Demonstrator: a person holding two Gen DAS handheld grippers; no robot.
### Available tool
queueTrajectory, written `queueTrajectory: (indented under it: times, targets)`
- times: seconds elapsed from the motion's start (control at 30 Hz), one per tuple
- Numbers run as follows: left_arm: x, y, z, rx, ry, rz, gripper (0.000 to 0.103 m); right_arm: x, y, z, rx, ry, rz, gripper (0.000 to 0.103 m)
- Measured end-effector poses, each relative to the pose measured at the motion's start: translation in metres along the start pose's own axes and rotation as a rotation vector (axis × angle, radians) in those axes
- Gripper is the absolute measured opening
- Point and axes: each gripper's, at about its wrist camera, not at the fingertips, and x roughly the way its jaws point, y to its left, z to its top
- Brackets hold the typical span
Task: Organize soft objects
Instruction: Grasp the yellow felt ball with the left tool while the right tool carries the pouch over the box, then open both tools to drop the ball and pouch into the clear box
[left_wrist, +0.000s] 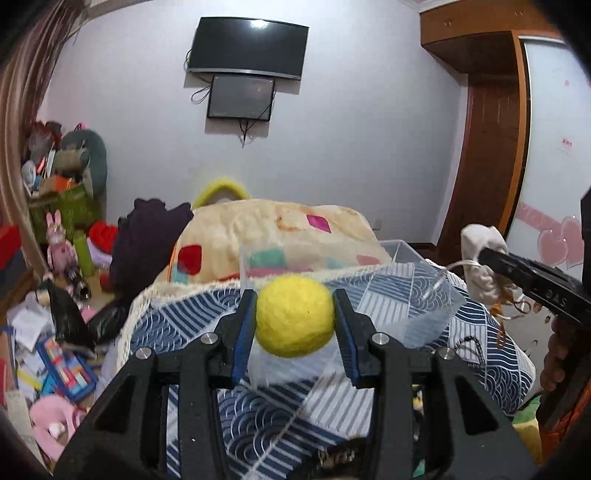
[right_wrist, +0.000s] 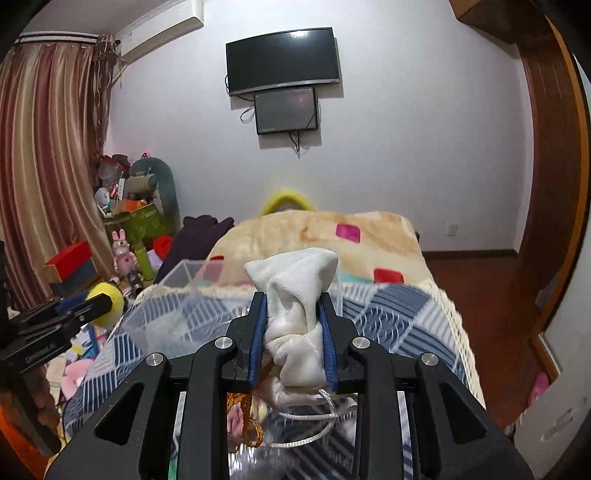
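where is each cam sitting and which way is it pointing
Left wrist: rides the left gripper, facing the screen wall over the bed; jaws clamp a yellow ball; right gripper at right.
Right wrist: rides the right gripper, same direction; jaws clamp a white pouch; left gripper at left.
Shared: clear box, patterned bedding, wall screens.

Even, dimmish indoor light. Glare spots the TV (left_wrist: 248, 46) top. Fisheye bends edges, corners black; the right view's bottom blurs.
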Motion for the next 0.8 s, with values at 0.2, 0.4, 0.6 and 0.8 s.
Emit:
queueTrajectory:
  times: [0.2,0.4,0.6,0.8]
  targets:
    - [0.029,0.004,0.012,0.021,0.053,-0.014,0.041,0.024,0.010,0.015,-0.034,0.016,-0.011,0.024]
    - [0.064,0.011,0.006,0.007,0.144,-0.006,0.041,0.057,0.015,0.013,-0.057,0.096,-0.017,0.024]
    - [0.084,0.013,-0.008,0.002,0.212,-0.011,0.041,0.092,0.017,0.001,-0.077,0.234,-0.013,0.024]
    - [0.084,0.007,-0.012,0.020,0.220,-0.036,0.042,0.102,0.020,-0.007,-0.097,0.308,-0.006,0.029]
